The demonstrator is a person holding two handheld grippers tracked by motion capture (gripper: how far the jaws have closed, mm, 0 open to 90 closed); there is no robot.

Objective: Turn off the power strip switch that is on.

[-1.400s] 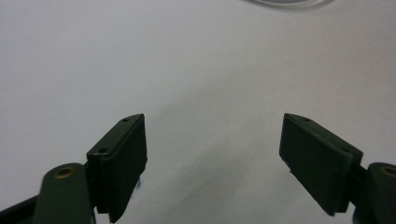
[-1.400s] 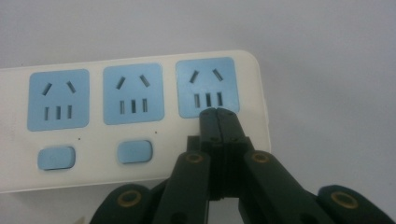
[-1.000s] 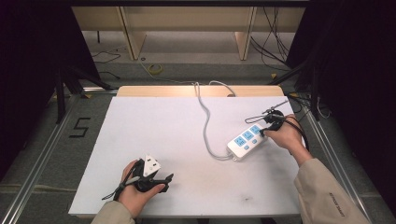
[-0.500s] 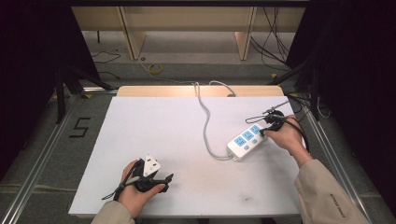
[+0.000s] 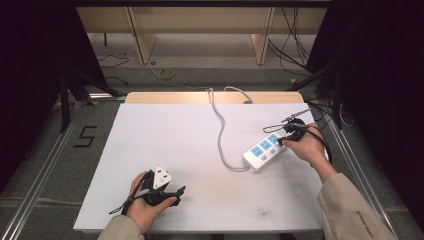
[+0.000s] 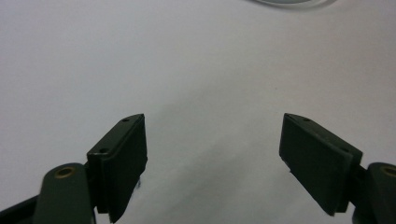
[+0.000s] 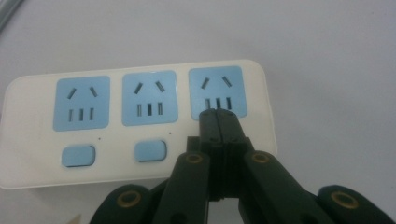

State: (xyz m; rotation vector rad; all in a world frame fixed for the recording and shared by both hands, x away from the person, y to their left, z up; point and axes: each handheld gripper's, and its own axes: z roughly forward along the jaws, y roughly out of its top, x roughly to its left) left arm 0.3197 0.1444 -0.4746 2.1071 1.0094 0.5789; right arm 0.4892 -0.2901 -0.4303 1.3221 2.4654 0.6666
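Right gripper view has the right gripper [image 7: 218, 114] pinched empty over the power strip's [image 7: 135, 123] third switch, so press straight down, while the left gripper [image 6: 212, 154] idles spread.

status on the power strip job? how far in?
Done: nothing visibly changed on the white power strip with blue sockets; no plug sits in any socket. In hand: the shut right gripper hovers or presses over its end socket, where a third blue button would sit. Left: the open left gripper idles, empty, over the white table.
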